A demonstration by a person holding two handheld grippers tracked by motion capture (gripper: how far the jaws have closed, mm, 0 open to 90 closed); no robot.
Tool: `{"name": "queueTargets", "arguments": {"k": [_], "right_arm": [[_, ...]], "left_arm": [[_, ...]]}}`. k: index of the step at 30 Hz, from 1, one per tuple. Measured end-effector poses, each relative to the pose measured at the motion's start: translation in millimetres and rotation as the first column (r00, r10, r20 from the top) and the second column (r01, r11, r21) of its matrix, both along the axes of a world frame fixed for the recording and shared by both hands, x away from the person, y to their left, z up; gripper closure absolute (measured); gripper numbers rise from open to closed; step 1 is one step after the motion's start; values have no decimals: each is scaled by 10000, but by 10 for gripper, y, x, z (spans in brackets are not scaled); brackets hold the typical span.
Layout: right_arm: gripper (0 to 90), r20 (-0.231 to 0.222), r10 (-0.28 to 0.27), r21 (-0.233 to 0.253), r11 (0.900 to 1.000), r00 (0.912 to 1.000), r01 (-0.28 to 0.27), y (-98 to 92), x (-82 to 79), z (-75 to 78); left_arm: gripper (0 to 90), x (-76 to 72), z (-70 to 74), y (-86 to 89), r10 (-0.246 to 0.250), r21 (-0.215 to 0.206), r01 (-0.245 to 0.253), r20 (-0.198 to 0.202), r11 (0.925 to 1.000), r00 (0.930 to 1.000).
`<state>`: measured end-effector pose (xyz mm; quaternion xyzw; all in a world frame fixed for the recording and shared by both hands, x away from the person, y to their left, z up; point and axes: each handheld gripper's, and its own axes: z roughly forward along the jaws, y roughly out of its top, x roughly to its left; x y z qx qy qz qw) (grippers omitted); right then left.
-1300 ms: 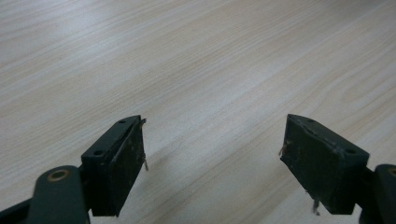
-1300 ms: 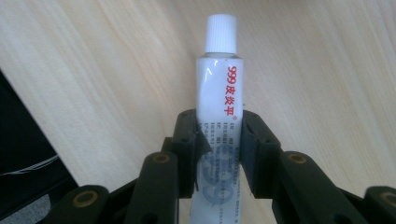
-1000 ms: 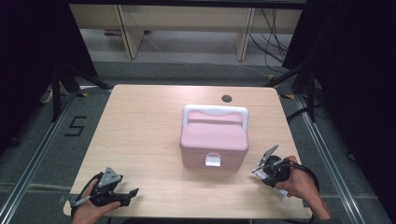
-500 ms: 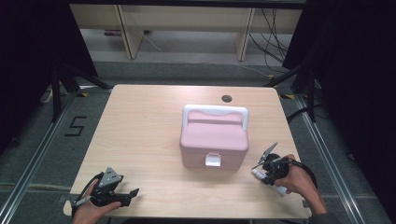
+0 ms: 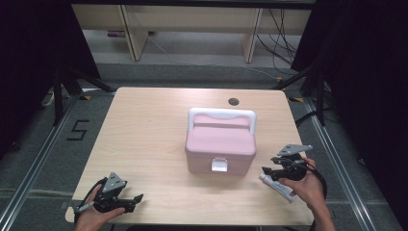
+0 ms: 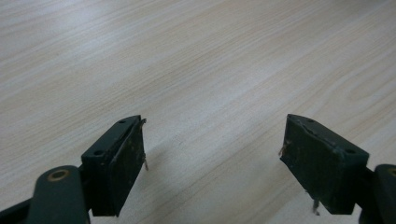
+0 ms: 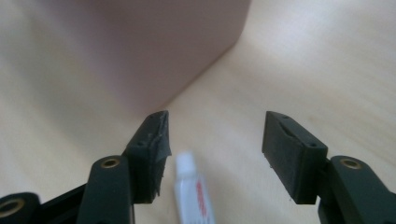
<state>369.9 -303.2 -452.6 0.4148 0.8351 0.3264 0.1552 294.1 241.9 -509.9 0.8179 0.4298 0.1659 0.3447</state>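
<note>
At frame centre we see a pink box (image 5: 220,144) with a white handle (image 5: 222,114); a dark grommet (image 5: 233,101) sits above it.

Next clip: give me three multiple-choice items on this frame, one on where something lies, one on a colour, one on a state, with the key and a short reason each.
1. Where does the white tube lie?
A. on the box lid
B. on the table right of the box, under the right gripper
C. on the floor

2. What colour is the box?
A. pink with a white handle
B. blue
C. black

3. How do the left gripper jaws stand?
A. shut on the tube
B. shut on nothing
C. open over bare table

Key: 1 B, the high view shows the tube beside the box below that gripper. 2 A, body pink, handle white. 3 C, the left gripper view shows a wide gap with only wood between.
</note>
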Motion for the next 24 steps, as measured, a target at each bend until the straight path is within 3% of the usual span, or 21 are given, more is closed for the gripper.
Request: {"name": "queueTargets", "arguments": {"k": [2, 3, 5, 6, 8, 9, 10, 11, 12, 13, 15, 18, 19, 21, 24], "right_arm": [[381, 47, -305, 201, 9993, 9995, 304, -2, 26, -31], [369, 713, -825, 435, 9959, 9940, 795, -20, 56, -84], [374, 513, -929, 606, 9941, 9944, 897, -15, 60, -89], [380, 662, -827, 633, 9949, 9944, 785, -28, 81, -102], [422, 551, -1094, 855, 9908, 9925, 1045, -5, 84, -96], [448, 824, -819, 937, 9928, 9932, 741, -15, 116, -104], [476, 749, -878, 1019, 9916, 9933, 800, -7, 116, -93], [561, 1020, -916, 980, 9918, 9906, 816, -8, 166, -81], [561, 1020, -916, 980, 9918, 9906, 816, -8, 166, -81], [663, 1199, -879, 1192, 9901, 9889, 735, -4, 237, -70], [687, 1196, -831, 1228, 9901, 9893, 683, 8, 265, -71], [776, 1253, -681, 821, 9949, 9898, 581, 71, 366, -42], [795, 1209, -679, 951, 9939, 9903, 566, 117, 406, -43], [828, 1271, -612, 772, 9957, 9900, 516, 156, 459, -31], [867, 1335, -440, 885, 9956, 9901, 323, 218, 528, -35]], "left_arm": [[226, 7, 3, 2, -175, -15, 175, -30, 9998, 9998], [254, 21, 11, -3, -106, -116, 108, 134, 9999, 9999], [269, 37, 23, -2, -129, -152, 132, 175, 9998, 9998], [298, 62, 30, -4, -113, -268, 120, 266, 9996, 9996], [383, 128, 56, -21, 25, -631, -1, 381, 9980, 9993], [427, 155, 71, -32, 13, -677, 16, 437, 9977, 9990], [467, 198, 85, -48, 27, -684, 16, 624, 9977, 9980], [591, 244, 107, -70, 62, -692, -3, 851, 9976, 9964], [591, 290, 131, -106, 181, -781, -99, 1053, 9969, 9943], [710, 363, 173, -143, 24, -818, 67, 1100, 9966, 9939], [742, 495, 216, -263, 74, -1275, 83, 1216, 9918, 9925], [817, 721, 273, -433, -179, -1146, 335, 1347, 9928, 9907], [839, 772, 284, -488, -132, -1198, 296, 1359, 9924, 9906], [868, 908, 298, -618, -219, -1315, 414, 1469, 9905, 9889], [894, 1082, 335, -772, -583, -1188, 763, 1485, 9900, 9872]]}}
